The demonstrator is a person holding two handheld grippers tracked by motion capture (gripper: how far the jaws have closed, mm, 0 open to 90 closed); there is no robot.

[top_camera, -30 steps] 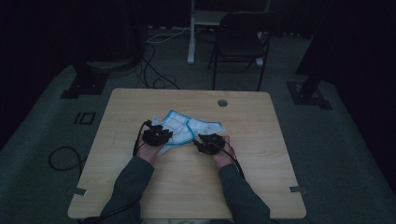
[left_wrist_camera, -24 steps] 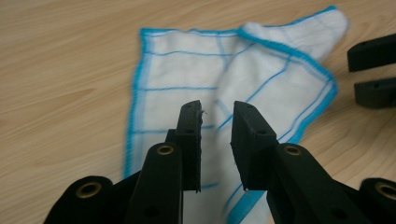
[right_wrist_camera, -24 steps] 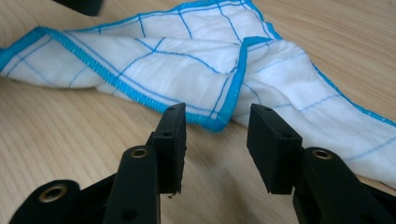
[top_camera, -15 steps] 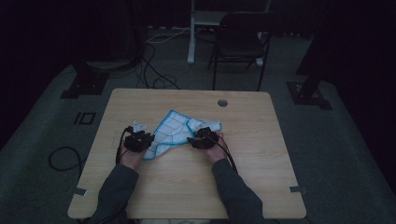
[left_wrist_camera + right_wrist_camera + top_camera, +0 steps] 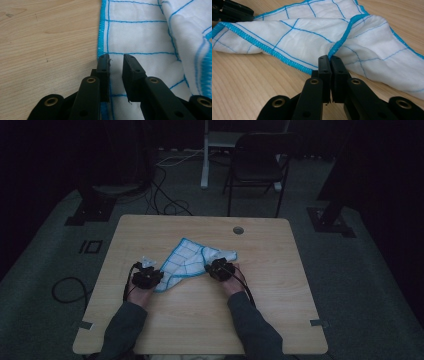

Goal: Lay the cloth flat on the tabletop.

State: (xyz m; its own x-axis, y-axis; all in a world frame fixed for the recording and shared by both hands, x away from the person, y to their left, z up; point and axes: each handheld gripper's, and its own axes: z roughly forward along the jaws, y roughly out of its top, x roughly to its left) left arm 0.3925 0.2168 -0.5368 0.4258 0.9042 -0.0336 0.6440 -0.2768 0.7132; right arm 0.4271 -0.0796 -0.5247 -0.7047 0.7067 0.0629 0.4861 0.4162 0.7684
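A white cloth (image 5: 187, 262) with a blue grid and blue hem lies rumpled in the middle of the wooden table (image 5: 280, 320). My left gripper (image 5: 150, 277) is at the cloth's near left corner. In the left gripper view its jaws (image 5: 116, 58) have just been closing but stand a little apart, over the cloth (image 5: 140, 35) just inside its hem. My right gripper (image 5: 219, 269) is at the cloth's right side. In the right gripper view its jaws (image 5: 329, 60) are pressed together on a folded blue hem of the cloth (image 5: 307, 37). The left gripper (image 5: 229, 11) shows there at the upper left.
A round cable hole (image 5: 238, 230) sits near the table's far edge. Beyond the table, on the dark floor, stand a black chair (image 5: 257, 167), a white post (image 5: 205, 155), loose cables (image 5: 165, 195) and stand bases (image 5: 92, 212).
My left gripper has moved left and toward the near edge, and the cloth now lies spread out further to the left. My right hand has stayed in place.
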